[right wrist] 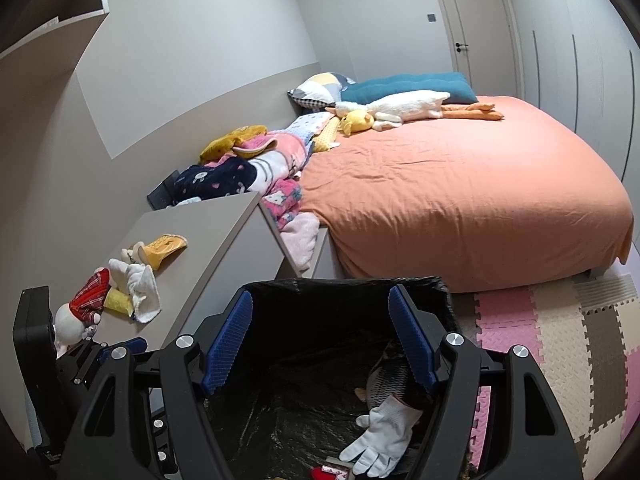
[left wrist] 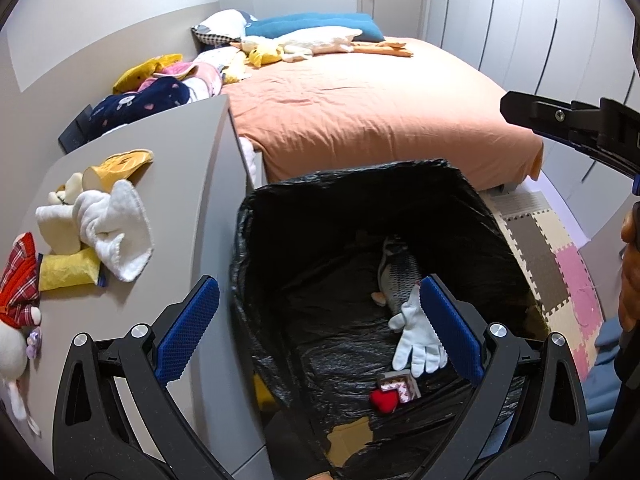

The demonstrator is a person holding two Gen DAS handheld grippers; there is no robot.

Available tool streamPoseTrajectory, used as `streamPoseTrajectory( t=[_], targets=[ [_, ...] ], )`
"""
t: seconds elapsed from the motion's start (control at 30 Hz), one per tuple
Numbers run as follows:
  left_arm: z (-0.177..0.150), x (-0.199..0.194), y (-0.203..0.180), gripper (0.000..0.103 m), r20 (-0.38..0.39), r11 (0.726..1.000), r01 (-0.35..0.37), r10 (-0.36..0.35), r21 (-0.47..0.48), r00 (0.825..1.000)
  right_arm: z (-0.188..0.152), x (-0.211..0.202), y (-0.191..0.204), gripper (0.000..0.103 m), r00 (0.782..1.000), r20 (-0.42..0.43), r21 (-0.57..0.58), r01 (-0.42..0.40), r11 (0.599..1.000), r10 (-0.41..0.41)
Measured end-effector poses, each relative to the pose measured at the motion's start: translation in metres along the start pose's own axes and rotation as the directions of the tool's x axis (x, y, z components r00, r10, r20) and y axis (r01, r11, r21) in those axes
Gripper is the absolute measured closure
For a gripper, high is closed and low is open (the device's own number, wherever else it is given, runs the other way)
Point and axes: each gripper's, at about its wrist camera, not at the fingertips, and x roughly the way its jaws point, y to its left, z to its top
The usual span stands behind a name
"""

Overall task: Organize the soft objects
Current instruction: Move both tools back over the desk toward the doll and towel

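Observation:
A bin lined with a black bag (left wrist: 360, 178) stands beside a grey desk (left wrist: 176, 184). In it lie a grey fish plush (left wrist: 394, 272), a white glove (left wrist: 418, 340), a red heart (left wrist: 384, 400) and a small box (left wrist: 402, 386). My left gripper (left wrist: 318, 292) hangs open over the bin's near side, holding nothing. My right gripper (right wrist: 320, 300) is open and empty above the bin (right wrist: 344, 284), with the glove (right wrist: 380, 436) and fish (right wrist: 388, 380) below it. On the desk lie a white cloth (left wrist: 116, 232), yellow soft pieces (left wrist: 120, 166) and a plaid-dressed doll (left wrist: 18, 288).
An orange-covered bed (left wrist: 380, 108) fills the back, with pillows, a long white goose plush (right wrist: 400, 108) and a yellow plush (right wrist: 358, 120) at its head. Heaped blankets (right wrist: 256, 160) lie between bed and wall. Foam puzzle mats (right wrist: 560, 340) cover the floor on the right. A hand (left wrist: 630, 272) shows at the right edge.

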Motion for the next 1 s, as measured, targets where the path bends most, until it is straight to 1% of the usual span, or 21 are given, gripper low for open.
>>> streamPoseTrajectory(
  t=[0.17,0.57,0.8,1.0],
  targets=[
    [-0.003,-0.003,0.016,0.006,0.000,1.000,-0.016,0.016,-0.025,1.000,0.000,0.012,0.015,0.031,1.000,-0.018,-0.018,-0.025,1.000,0.025],
    [-0.015,-0.012,0.066,0.006,-0.003,0.992,-0.084,0.084,-0.091,0.996,-0.001,0.038,0.062,0.031,0.994,-0.063,-0.081,-0.097,0.992,0.092],
    [-0.022,-0.023,0.100,0.006,0.001,0.982,-0.129,0.130,-0.138,0.991,-0.002,0.053,0.098,0.031,0.987,-0.091,-0.137,-0.144,0.980,0.132],
    [-0.032,-0.032,0.131,0.006,-0.002,0.968,-0.171,0.174,-0.186,0.985,-0.003,0.065,0.128,0.031,0.979,-0.113,-0.176,-0.185,0.967,0.167]
  ],
)
